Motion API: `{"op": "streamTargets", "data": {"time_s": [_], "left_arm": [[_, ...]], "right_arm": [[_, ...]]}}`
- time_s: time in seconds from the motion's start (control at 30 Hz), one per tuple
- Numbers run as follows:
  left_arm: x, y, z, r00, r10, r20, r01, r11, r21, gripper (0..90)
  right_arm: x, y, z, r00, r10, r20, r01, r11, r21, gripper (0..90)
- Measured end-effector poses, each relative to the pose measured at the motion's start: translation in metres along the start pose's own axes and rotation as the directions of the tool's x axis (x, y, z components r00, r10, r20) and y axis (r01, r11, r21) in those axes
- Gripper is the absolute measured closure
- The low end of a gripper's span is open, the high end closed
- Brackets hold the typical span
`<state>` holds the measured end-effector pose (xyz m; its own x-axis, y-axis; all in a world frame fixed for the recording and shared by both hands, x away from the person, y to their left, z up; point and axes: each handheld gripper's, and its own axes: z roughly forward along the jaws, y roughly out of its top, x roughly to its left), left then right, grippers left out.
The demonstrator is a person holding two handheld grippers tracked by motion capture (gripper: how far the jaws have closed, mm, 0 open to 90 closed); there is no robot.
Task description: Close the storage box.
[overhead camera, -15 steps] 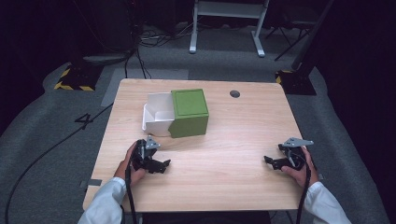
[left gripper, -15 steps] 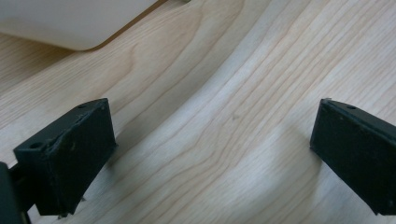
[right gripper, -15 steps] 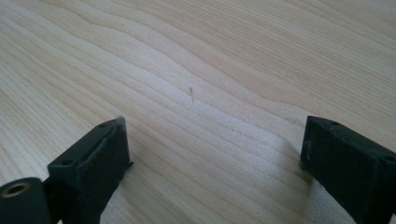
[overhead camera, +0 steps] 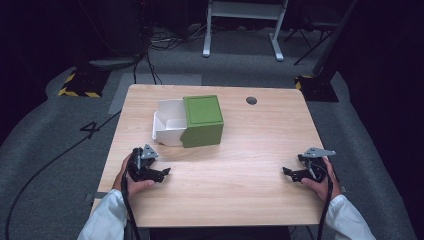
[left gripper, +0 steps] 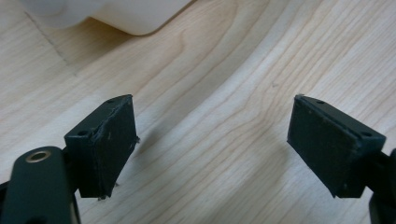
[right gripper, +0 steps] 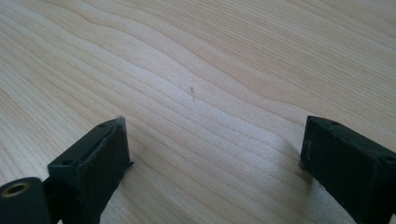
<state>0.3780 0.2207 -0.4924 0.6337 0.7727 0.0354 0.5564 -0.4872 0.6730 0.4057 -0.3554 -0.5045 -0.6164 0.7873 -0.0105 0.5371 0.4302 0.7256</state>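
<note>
High view looks down on the table [overhead camera: 260, 150]; both gripper views skim its wood closely.

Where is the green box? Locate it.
In the high view, the green cube-shaped box sits on the wooden table, left of centre, touching the white plastic container on its left.

Only legible mark: white "4" on the grey floor [overhead camera: 88, 128], left of table

left gripper [left gripper: 212, 144]: jaws wide apart, nothing between | wooden table [left gripper: 224, 84] below | white container [left gripper: 126, 14] edge top-left
</note>
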Motion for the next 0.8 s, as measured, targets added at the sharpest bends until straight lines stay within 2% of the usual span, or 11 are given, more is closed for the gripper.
{"op": "streamTargets", "data": {"time_s": [0.03,0.07,0.17,0.23,0.3,0.37,0.43,0.57,0.6,0.7,0.8], "left_arm": [[0.005,0.001,-0.005,1.0000,-0.009,-0.003,0.008,0.9996,-0.025,20.0],[0.005,0.001,-0.005,1.0000,-0.009,-0.003,0.008,0.9996,-0.025,21.1],[0.014,0.002,-0.013,0.9981,-0.041,-0.046,0.037,0.9959,-0.082,22.5],[0.021,0.003,-0.018,0.9942,-0.098,-0.045,0.092,0.9889,-0.117,22.9],[0.027,0.006,-0.022,0.9901,-0.112,-0.084,0.099,0.9842,-0.146,26.6],[0.031,0.009,-0.026,0.9868,-0.130,-0.097,0.111,0.9783,-0.175,26.7],[0.037,0.013,-0.029,0.9850,-0.135,-0.108,0.113,0.9758,-0.187,27.3],[0.041,0.014,-0.031,0.9832,-0.131,-0.127,0.106,0.9762,-0.189,28.6],[0.044,0.014,-0.031,0.9810,-0.146,-0.128,0.120,0.9743,-0.191,28.6],[0.048,0.015,-0.031,0.9726,-0.155,-0.173,0.123,0.9755,-0.182,29.6],[0.052,0.018,-0.034,0.9697,-0.184,-0.161,0.148,0.9658,-0.213,30.1]], "right_arm": [[0.000,0.000,0.000,1.0000,-0.001,0.000,0.001,1.000,0.000,7.8],[0.000,0.000,0.000,1.0000,-0.001,0.000,0.001,1.000,0.000,7.8],[0.000,0.000,0.000,1.0000,-0.003,-0.003,0.003,1.000,0.000,7.8],[0.000,0.000,0.000,1.0000,-0.005,-0.003,0.005,1.000,0.001,7.8],[0.000,0.000,0.000,1.0000,-0.006,-0.004,0.006,1.000,0.001,7.8],[0.000,0.000,0.000,1.0000,-0.006,-0.005,0.006,1.000,0.000,7.8],[0.000,0.000,0.000,1.0000,-0.007,-0.006,0.007,1.000,0.000,7.8],[0.000,0.000,0.000,1.0000,-0.007,-0.006,0.007,1.000,0.000,7.8],[0.000,0.000,0.000,1.0000,-0.007,-0.006,0.007,1.000,0.000,7.8],[0.000,0.000,0.000,1.0000,-0.007,-0.006,0.007,1.000,0.000,7.8],[0.000,0.000,0.000,1.0000,-0.006,-0.006,0.006,1.000,0.001,7.8]]}}
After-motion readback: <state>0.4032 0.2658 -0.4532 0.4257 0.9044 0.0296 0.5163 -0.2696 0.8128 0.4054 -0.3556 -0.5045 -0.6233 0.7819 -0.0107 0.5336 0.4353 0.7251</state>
